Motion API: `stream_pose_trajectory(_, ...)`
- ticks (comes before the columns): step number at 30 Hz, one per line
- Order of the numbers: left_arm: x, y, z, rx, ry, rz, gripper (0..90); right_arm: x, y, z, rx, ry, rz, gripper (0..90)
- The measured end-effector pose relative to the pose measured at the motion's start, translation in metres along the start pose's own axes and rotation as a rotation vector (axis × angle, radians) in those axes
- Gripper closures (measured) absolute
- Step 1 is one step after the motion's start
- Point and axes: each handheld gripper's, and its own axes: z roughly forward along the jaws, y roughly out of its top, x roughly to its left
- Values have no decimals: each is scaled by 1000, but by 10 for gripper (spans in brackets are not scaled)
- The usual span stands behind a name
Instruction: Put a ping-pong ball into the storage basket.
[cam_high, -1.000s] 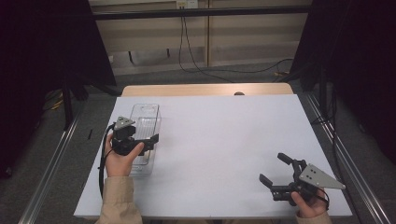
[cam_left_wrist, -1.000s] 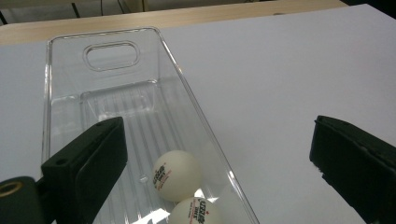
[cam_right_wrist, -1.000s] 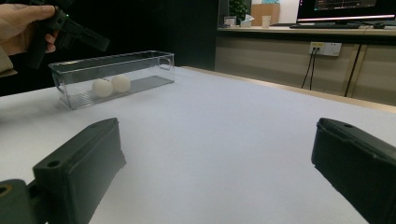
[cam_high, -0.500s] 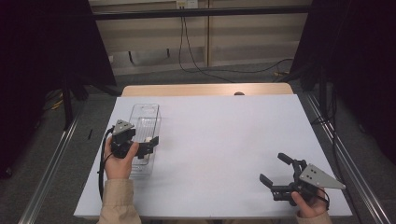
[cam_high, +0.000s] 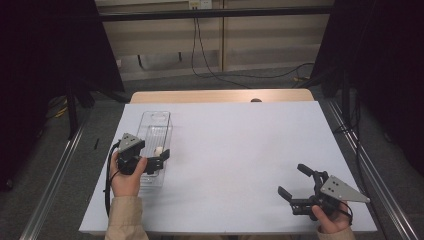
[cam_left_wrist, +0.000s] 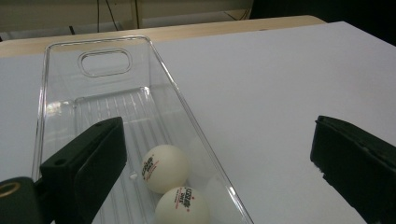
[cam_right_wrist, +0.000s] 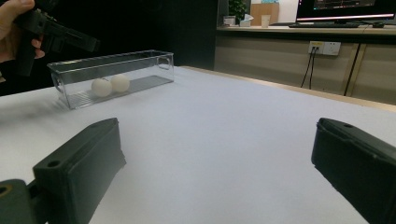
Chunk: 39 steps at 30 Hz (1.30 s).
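Note:
A clear plastic bin (cam_high: 156, 131) lies lengthwise at the left of the white table. Two white ping-pong balls (cam_left_wrist: 164, 168) (cam_left_wrist: 182, 205) rest together at its near end; the right gripper view shows them side by side (cam_right_wrist: 101, 87) (cam_right_wrist: 120, 82) inside the bin (cam_right_wrist: 140, 58). My left gripper (cam_high: 161, 162) hovers open over the bin's near end, above the balls, with nothing between its jaws (cam_left_wrist: 217, 135). My right gripper (cam_high: 291, 179) stands open and empty near the table's front right, well away from the bin, pointing toward it (cam_right_wrist: 215, 128).
The white table top (cam_high: 240, 145) stretches bare between the two grippers. A wooden strip (cam_high: 220, 95) borders its far edge. Metal rails (cam_high: 55, 170) run along both sides, and cables (cam_high: 210, 65) lie on the floor behind.
The left gripper has shifted only slightly over the bin's near end and stays open. The right gripper has not moved.

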Motion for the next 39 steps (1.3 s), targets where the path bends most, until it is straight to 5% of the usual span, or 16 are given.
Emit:
stream_pose_trajectory(25, 0, -21, -14, -64, -49, -19, 37, 0, -1, 1, 5, 0, 5, 12)
stream_pose_trajectory(39, -1, -28, -19, -83, -50, 18, 37, 0, -1, 1, 3, 0, 5, 12)
